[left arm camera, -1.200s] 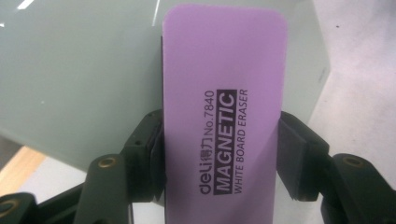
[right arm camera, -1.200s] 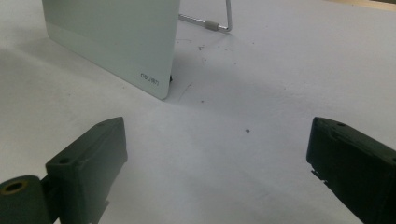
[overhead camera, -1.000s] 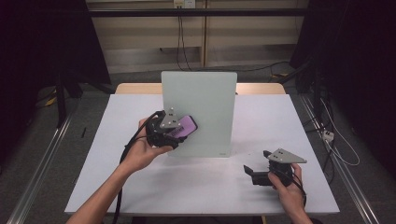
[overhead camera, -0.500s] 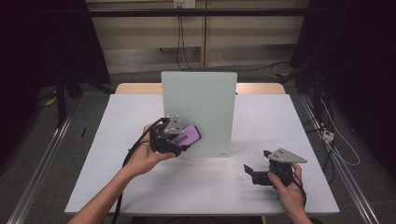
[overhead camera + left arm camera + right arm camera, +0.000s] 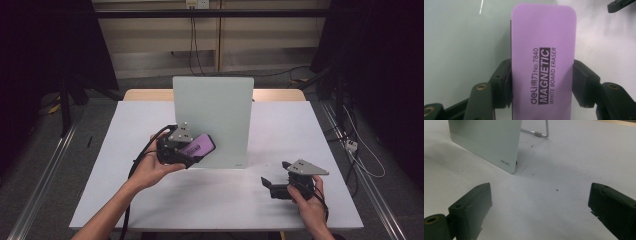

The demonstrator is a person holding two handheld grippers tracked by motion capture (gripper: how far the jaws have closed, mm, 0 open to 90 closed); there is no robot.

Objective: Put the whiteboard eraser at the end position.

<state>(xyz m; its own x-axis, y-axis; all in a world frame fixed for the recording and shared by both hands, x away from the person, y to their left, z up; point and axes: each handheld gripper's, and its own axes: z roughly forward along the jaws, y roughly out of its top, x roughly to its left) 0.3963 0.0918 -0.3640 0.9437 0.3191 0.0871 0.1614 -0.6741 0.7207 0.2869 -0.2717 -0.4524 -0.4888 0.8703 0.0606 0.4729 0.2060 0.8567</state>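
At whiteboard [image 5: 215,120] front: left tongs [image 5: 192,150] clamp purple eraser [image 5: 543,62], wiping step; right tongs [image 5: 272,187] wide open, empty. Next: press flat.

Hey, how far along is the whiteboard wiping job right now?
Done: the left gripper has the purple eraser clamped. In hand: the eraser is held at the standing whiteboard, near its lower left. Left: I see no marks on the board; putting the eraser down remains. The right gripper sits open on the table.
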